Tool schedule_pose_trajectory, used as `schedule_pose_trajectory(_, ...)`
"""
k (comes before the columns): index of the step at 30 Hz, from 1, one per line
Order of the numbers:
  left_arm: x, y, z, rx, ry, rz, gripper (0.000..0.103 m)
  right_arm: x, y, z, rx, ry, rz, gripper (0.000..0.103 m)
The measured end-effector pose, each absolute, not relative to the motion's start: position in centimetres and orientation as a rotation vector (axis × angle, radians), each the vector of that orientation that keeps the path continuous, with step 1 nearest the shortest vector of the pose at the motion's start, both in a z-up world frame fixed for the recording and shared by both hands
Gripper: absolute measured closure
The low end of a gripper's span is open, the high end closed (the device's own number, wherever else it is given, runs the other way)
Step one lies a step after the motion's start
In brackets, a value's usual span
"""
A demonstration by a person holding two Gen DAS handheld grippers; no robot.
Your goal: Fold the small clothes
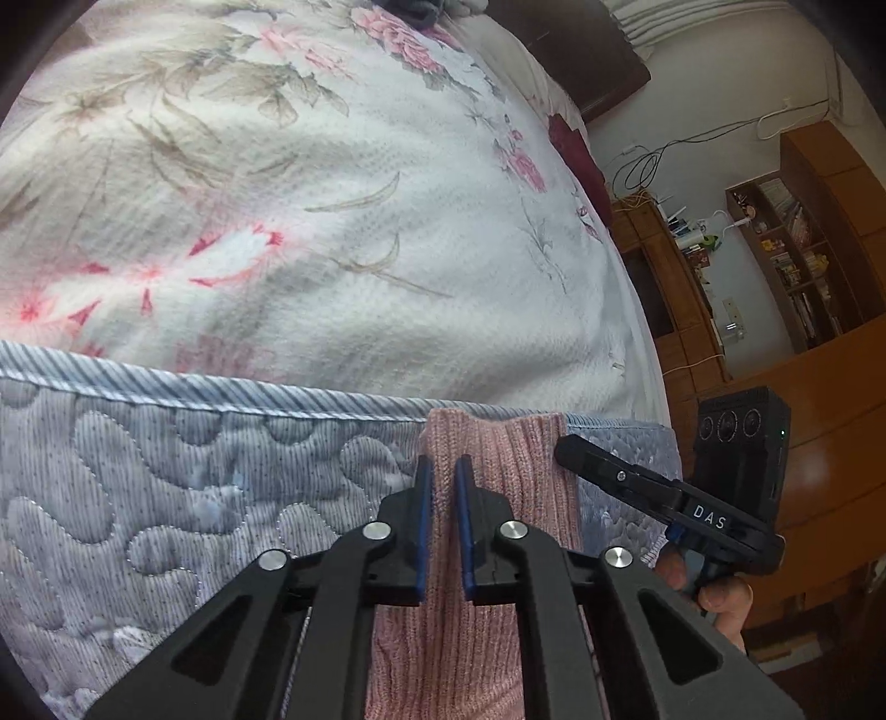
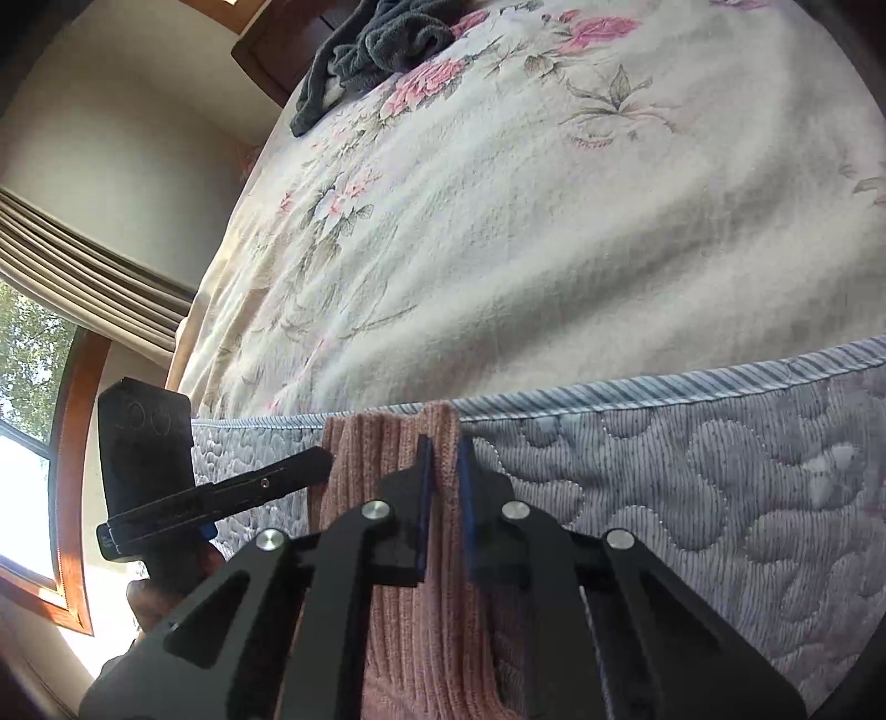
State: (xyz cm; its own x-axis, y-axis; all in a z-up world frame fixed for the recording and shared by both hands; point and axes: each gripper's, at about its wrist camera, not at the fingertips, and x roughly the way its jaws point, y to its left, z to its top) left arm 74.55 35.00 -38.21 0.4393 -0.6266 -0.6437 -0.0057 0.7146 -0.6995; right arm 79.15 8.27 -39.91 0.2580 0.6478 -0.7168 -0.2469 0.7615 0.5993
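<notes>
Pink ribbed knit garment (image 1: 487, 498), narrow and long, hung down the quilted grey-blue side of the mattress (image 1: 166, 498), top edge at the striped piping just under the floral blanket (image 1: 310, 232). Ribs lengthwise; long axis up and down the mattress side, upper end towards the bed top, lower end out of view below the cameras. Upper edge a little puckered, with a shallow dip between two raised corners.

Left gripper (image 1: 443, 471) clamped on the garment near its upper left part, blue pads nearly together with a ridge of pink knit pinched between them. Seen from the right wrist, this same tool (image 2: 318, 462) reaching in from the left at the garment's left edge.

Right gripper (image 2: 443, 448) likewise clenched on the knit (image 2: 410, 609) near its upper right corner, a fold of fabric squeezed between the pads. From the left wrist, visible at the garment's right edge (image 1: 565, 446), with a hand (image 1: 714, 598) around its handle.

Dark grey cloth (image 2: 376, 39) bunched far up on the blanket, well apart from the garment.
</notes>
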Motion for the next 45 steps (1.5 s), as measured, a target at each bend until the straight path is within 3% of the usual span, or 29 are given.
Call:
schedule_pose_trajectory(8, 69.8, 35.5, -32.6, -0.651, 0.905, -0.460, 0.097, 75.1, 6.7, -34.0, 0.398, 1.050, 0.743, 0.096)
schedule_pose_trajectory(17, 59.3, 34.6, -27.2, -0.536, 0.835, -0.555, 0.097, 64.4, 5.5, -28.4, 0.264, 0.963, 0.883, 0.097)
schedule_pose_trajectory(21, 53.7, 34.3, -29.3, -0.571, 0.928, -0.580, 0.096, 57.8, 5.5, -29.7, 0.160, 0.983, 0.915, 0.097)
schedule_pose_trajectory(26, 47.6, 35.2, -35.0, -0.615, 1.132, -0.513, 0.092, 51.6, 6.3, -35.3, 0.010, 1.134, 0.899, 0.091)
schedule_pose_trajectory(30, 46.0, 34.3, -33.0, -0.489, 1.101, -0.511, 0.089, 49.9, 5.8, -34.7, -0.005, 1.089, 0.852, 0.086)
schedule_pose_trajectory(32, 46.6, 32.6, -31.4, -0.366, 1.067, -0.515, 0.078, 49.3, 6.7, -34.0, -0.057, 1.052, 0.834, 0.081)
schedule_pose_trajectory(36, 48.1, 28.2, -31.6, -0.121, 1.087, -0.569, 0.072, 49.5, 9.8, -33.8, -0.169, 1.012, 0.832, 0.072)
schedule_pose_trajectory(42, 49.2, 25.5, -34.9, 0.139, 1.140, -0.500, 0.066, 50.1, 12.6, -37.5, -0.382, 1.023, 0.788, 0.073)
schedule_pose_trajectory(45, 49.5, 25.9, -35.8, 0.138, 1.145, -0.463, 0.069, 50.2, 12.2, -38.3, -0.419, 1.009, 0.751, 0.083)
